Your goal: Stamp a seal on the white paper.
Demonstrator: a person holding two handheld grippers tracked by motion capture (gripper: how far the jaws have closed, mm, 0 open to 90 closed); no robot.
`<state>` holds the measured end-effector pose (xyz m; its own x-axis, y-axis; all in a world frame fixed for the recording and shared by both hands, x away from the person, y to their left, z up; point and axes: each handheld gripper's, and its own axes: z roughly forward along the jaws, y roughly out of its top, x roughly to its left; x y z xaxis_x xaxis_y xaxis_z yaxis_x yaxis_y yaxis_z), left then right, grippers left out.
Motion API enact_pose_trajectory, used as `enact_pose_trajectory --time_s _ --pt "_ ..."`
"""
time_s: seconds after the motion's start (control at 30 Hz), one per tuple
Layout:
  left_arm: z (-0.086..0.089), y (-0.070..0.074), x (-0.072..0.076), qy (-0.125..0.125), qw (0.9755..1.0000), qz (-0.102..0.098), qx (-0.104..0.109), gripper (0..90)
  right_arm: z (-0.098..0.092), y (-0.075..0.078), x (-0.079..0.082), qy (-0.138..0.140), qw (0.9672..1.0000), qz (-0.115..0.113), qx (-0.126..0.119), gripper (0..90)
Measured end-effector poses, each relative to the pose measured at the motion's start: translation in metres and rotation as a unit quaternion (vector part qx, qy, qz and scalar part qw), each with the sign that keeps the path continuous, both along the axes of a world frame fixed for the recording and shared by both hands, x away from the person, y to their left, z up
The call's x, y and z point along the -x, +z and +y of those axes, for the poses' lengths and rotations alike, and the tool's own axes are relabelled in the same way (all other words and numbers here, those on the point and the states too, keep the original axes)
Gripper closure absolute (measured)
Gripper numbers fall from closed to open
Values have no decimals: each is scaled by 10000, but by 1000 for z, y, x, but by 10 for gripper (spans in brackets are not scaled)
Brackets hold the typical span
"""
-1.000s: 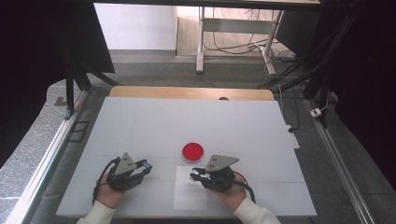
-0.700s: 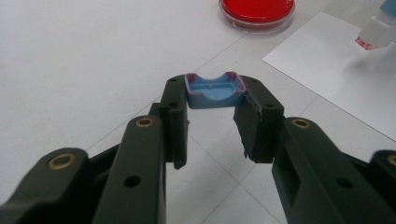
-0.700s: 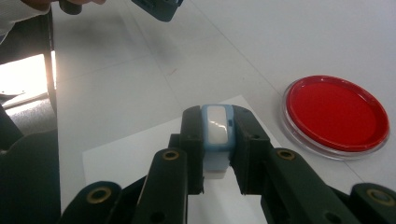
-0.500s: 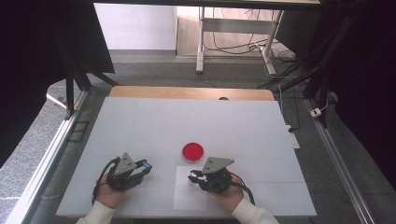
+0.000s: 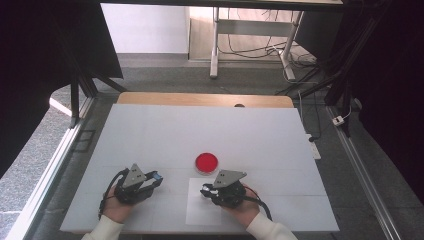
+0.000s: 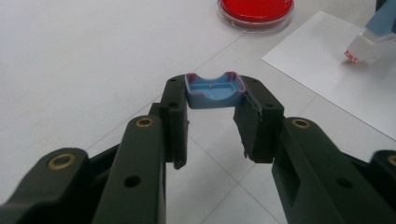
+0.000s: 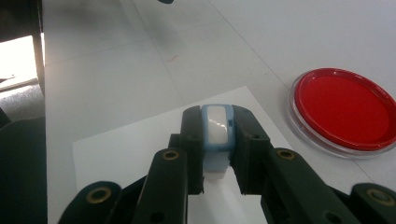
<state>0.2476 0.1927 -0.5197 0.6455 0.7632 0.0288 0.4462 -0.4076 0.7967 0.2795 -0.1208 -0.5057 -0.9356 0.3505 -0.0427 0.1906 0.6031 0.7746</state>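
Note:
My left gripper [image 5: 156,178] [image 6: 215,100] rests on the table at the near left, shut on a small blue cap [image 6: 215,90] [image 5: 157,176] held between its tips, hollow side up. My right gripper [image 5: 205,191] [image 7: 217,137] is shut on a light blue stamp body [image 7: 216,127] over a white sheet of paper [image 5: 200,215] [image 7: 130,149]. In the left gripper view the stamp [image 6: 373,35] points its white, red-faced end down at the paper [image 6: 336,79], very close to it. A round red dish [image 5: 206,162] [image 6: 256,9] [image 7: 344,109] sits just beyond the paper.
The white table [image 5: 210,130] stretches far beyond the dish, with a wooden strip [image 5: 200,99] along its far edge. A metal rail [image 5: 45,185] runs beside the left edge and cables lie on the floor at the right.
The right gripper has edged slightly left and nearer over the paper. The left gripper has stayed put with the cap.

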Motion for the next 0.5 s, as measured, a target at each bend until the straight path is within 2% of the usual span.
enact_pose_trajectory --time_s 0.23,0.5 --pt "0 0 0 -7 10000 1 3 649 0 -1 -1 3 9999 -88 68 753" --pt "0 0 0 -6 10000 2 -2 648 2 -2 -2 2 9999 -69 86 753"
